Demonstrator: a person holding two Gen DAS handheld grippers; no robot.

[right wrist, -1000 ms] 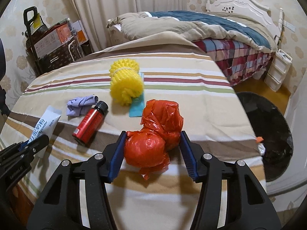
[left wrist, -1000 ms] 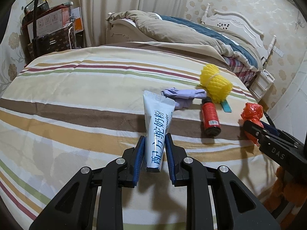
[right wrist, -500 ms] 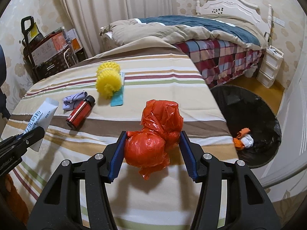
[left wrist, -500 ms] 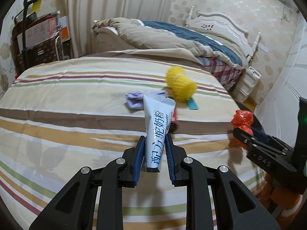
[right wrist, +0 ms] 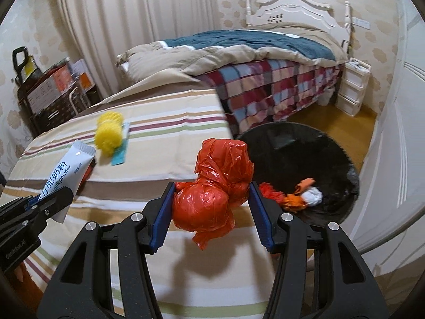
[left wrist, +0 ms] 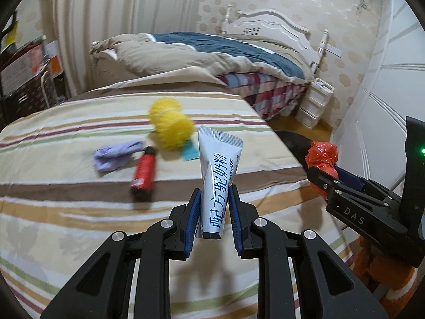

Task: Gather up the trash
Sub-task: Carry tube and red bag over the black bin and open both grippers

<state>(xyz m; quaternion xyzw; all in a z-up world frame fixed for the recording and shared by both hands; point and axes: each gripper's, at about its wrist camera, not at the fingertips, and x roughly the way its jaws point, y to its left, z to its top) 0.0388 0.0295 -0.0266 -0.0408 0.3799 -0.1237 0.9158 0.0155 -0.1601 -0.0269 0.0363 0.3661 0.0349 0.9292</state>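
My left gripper (left wrist: pixel 212 212) is shut on a white milk powder sachet (left wrist: pixel 216 175) and holds it above the striped bed. The sachet also shows in the right wrist view (right wrist: pixel 63 172). My right gripper (right wrist: pixel 209 199) is shut on a crumpled red plastic bag (right wrist: pixel 217 186), held above the bed's right edge; the bag also shows in the left wrist view (left wrist: pixel 321 156). A black trash bin (right wrist: pixel 305 159) stands on the floor right of the bed, with orange and white scraps inside.
On the striped bed (left wrist: pixel 66 186) lie a yellow foam net (left wrist: pixel 170 127), a purple crumpled glove (left wrist: pixel 117 155), a red bottle (left wrist: pixel 143 170) and a teal card (left wrist: pixel 190 152). A second bed (right wrist: pixel 265 61), white drawers (right wrist: pixel 350 87) and a cart (right wrist: pixel 47 98) stand behind.
Both grippers have lifted and swung right with their loads. The black bin has come further into the right wrist view.
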